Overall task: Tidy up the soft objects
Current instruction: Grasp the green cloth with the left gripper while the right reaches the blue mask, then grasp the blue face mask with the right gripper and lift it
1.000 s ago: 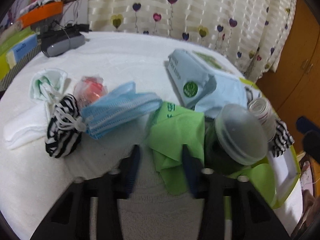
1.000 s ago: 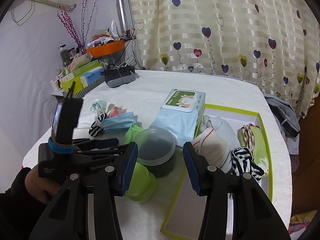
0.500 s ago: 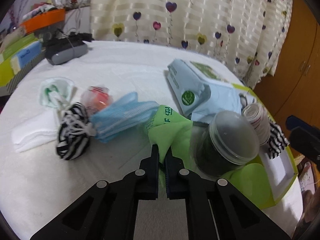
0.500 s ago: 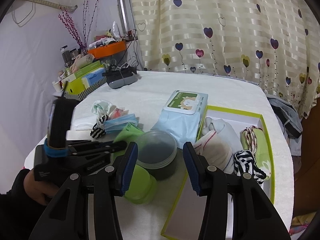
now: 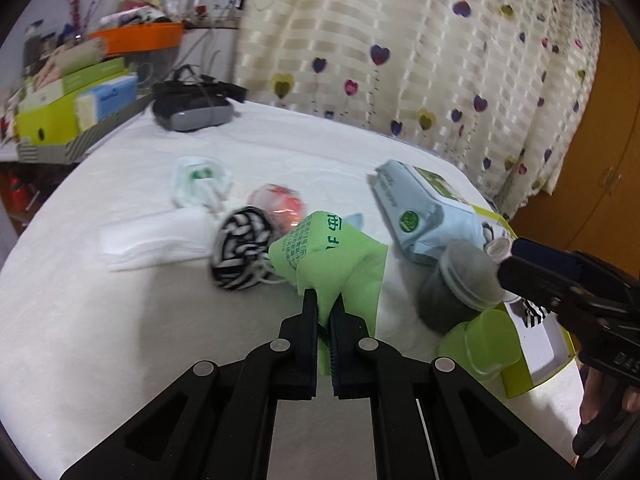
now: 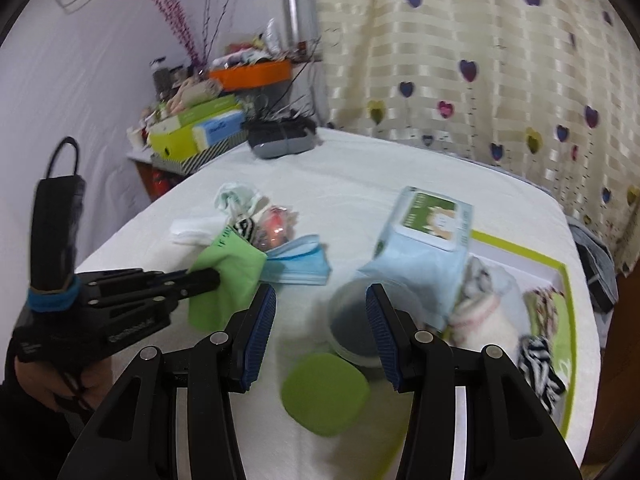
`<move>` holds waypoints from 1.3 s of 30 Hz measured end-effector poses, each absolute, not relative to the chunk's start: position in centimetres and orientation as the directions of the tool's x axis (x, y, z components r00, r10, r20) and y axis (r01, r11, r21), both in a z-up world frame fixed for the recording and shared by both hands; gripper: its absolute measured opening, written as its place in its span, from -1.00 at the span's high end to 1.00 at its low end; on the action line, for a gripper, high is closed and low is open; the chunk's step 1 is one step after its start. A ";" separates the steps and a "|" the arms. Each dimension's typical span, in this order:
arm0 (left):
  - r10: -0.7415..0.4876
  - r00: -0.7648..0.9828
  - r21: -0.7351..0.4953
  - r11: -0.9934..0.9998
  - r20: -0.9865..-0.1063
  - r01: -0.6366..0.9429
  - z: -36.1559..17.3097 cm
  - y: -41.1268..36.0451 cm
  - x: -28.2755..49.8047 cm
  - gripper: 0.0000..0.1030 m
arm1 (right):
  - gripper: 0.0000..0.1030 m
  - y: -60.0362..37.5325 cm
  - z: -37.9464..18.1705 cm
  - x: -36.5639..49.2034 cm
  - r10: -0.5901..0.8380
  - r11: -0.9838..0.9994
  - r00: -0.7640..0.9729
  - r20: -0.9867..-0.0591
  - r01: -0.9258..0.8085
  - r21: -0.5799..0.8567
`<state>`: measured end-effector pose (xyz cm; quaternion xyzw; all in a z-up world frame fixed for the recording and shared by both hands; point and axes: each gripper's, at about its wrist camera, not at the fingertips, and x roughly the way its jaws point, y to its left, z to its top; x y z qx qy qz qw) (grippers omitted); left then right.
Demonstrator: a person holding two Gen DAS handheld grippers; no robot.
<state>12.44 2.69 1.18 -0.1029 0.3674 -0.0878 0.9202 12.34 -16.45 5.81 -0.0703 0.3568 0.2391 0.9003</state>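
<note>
Left hand-held gripper (image 5: 324, 304) clenched on green cloth (image 5: 328, 256), centre frame, lifted above desk (image 5: 120, 320); right hand-held gripper (image 6: 320, 320) released.

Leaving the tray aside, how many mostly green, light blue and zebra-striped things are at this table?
Green: 2, the green cloth and the green tub
Light blue: 2, the face masks and the wipes pack
Striped: 1, the striped bundle
Total: 5
</note>
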 end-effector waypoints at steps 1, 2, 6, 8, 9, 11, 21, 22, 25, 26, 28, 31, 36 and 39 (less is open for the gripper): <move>-0.235 0.720 -0.259 0.963 -0.653 0.078 1.3 3.3 12.2 0.91 | 0.06 -15.9 5.7 12.7 0.380 0.873 0.624 -0.682 -0.486 0.042; -0.232 0.724 -0.262 0.962 -0.650 0.072 1.4 3.9 12.0 0.91 | 0.06 -15.5 5.7 12.9 0.381 0.871 0.619 -0.686 -0.489 0.043; -0.218 0.742 -0.273 0.961 -0.634 0.048 1.6 5.8 11.3 0.91 | 0.06 -12.8 5.2 14.3 0.373 0.866 0.591 -0.715 -0.498 0.041; -0.214 0.746 -0.280 0.959 -0.631 0.038 1.5 6.6 11.2 0.91 | 0.06 -11.7 4.7 15.2 0.358 0.873 0.570 -0.740 -0.485 0.048; -0.211 0.749 -0.284 0.958 -0.629 0.032 1.5 7.1 11.1 0.91 | 0.06 -11.3 4.4 15.5 0.351 0.878 0.562 -0.749 -0.476 0.054; -0.206 0.753 -0.290 0.957 -0.625 0.021 1.4 7.9 10.9 0.91 | 0.06 -10.4 3.9 16.4 0.346 0.883 0.545 -0.764 -0.463 0.069; -0.205 0.765 -0.327 0.945 -0.610 -0.008 0.5 11.2 10.7 0.91 | 0.06 -7.2 0.6 20.1 0.238 0.938 0.494 -0.836 -0.340 0.066; -0.207 0.765 -0.331 0.944 -0.610 -0.009 0.4 11.4 10.8 0.91 | 0.06 -6.9 0.2 20.3 0.225 0.940 0.487 -0.844 -0.338 0.056; -0.215 0.764 -0.341 0.940 -0.608 -0.007 0.1 12.0 10.8 0.91 | 0.06 -6.2 -0.8 20.7 0.184 0.947 0.479 -0.858 -0.321 0.024; -0.218 0.763 -0.345 0.939 -0.608 -0.006 0.0 12.1 10.8 0.91 | 0.06 -6.1 -1.0 20.8 0.178 0.948 0.479 -0.859 -0.319 0.018; -0.224 0.762 -0.350 0.937 -0.608 -0.004 -0.2 12.2 11.0 0.91 | 0.06 -5.7 -1.2 20.7 0.163 0.947 0.487 -0.858 -0.323 -0.003; -0.231 0.761 -0.357 0.934 -0.607 -0.001 -0.3 12.4 11.1 0.91 | 0.51 -5.3 -1.3 20.4 0.162 0.938 0.500 -0.851 -0.346 -0.025; -0.229 0.762 -0.357 0.934 -0.605 -0.003 -0.3 12.4 11.1 0.91 | 0.87 -5.4 -0.9 19.8 0.177 0.931 0.521 -0.835 -0.364 -0.030; -0.227 0.764 -0.355 0.935 -0.604 -0.003 -0.2 12.4 10.9 0.91 | 0.89 -5.7 -0.1 18.9 0.198 0.925 0.538 -0.820 -0.378 -0.025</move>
